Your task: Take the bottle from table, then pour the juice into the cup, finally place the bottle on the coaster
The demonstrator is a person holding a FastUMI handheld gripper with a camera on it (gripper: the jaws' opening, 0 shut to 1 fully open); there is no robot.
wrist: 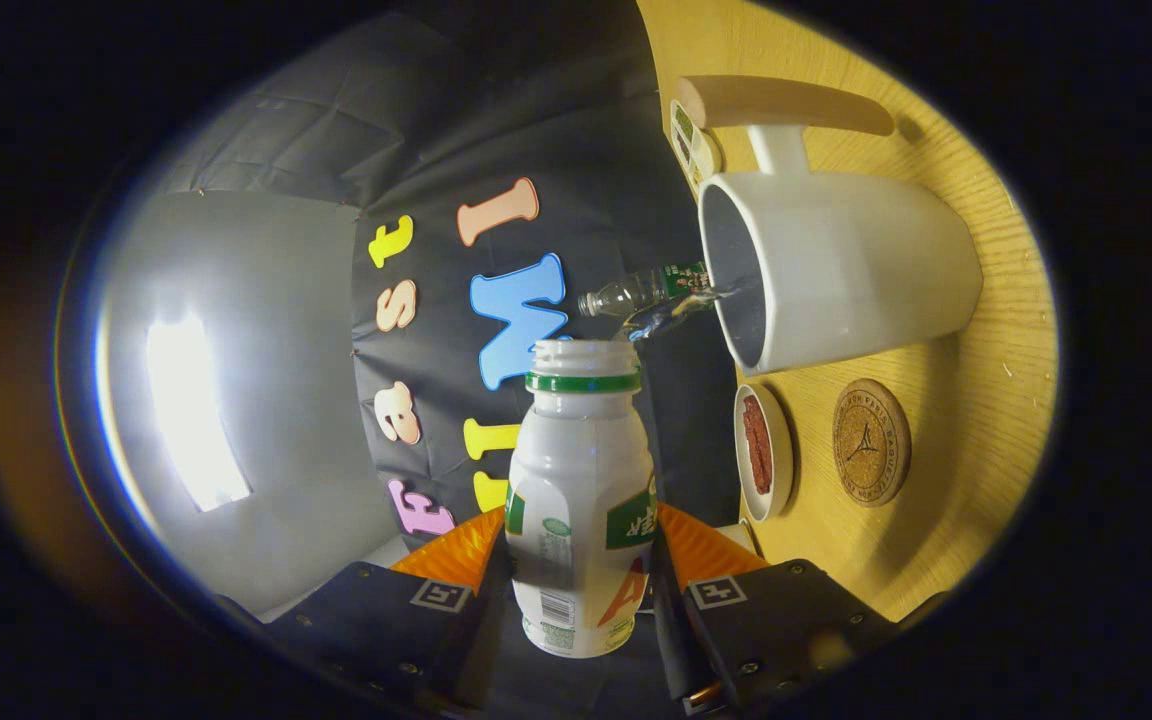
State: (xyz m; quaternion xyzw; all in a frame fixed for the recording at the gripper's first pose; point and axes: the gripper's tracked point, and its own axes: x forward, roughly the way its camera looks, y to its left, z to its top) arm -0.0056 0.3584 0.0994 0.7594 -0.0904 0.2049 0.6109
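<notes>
Gripper view, rolled hard to one side so that the worktop stands as a wall beside the fingers. The gripper is clenched on the bottle: one finger presses on each flank of the white body, low down near its base. The bottle is uncapped, its green-ringed mouth pointing ahead of the fingers toward the booth wall. The cup, a white mug with a wooden handle, stands on the worktop beyond the bottle's mouth and off to the side, its opening facing the view. The cork coaster lies flat on the worktop just beside the cup's base, bare. A small white dish with reddish contents sits next to the coaster, and a clear plastic bottle shows beyond the cup's rim.

Stage: the tilt fits pouring, but no stream of juice is visible and the cup's inside is too dim to show a level, so whether pouring is about to start or has ended cannot be told.

Risks, as judged from this pose. The mouth is not over the cup's opening; juice leaving it now would likely fall short of the rim onto the worktop. The low grip leaves most of the bottle unsupported, so it may pivot between the fingers. On setting down, the dish crowds the coaster and could be knocked.
</notes>
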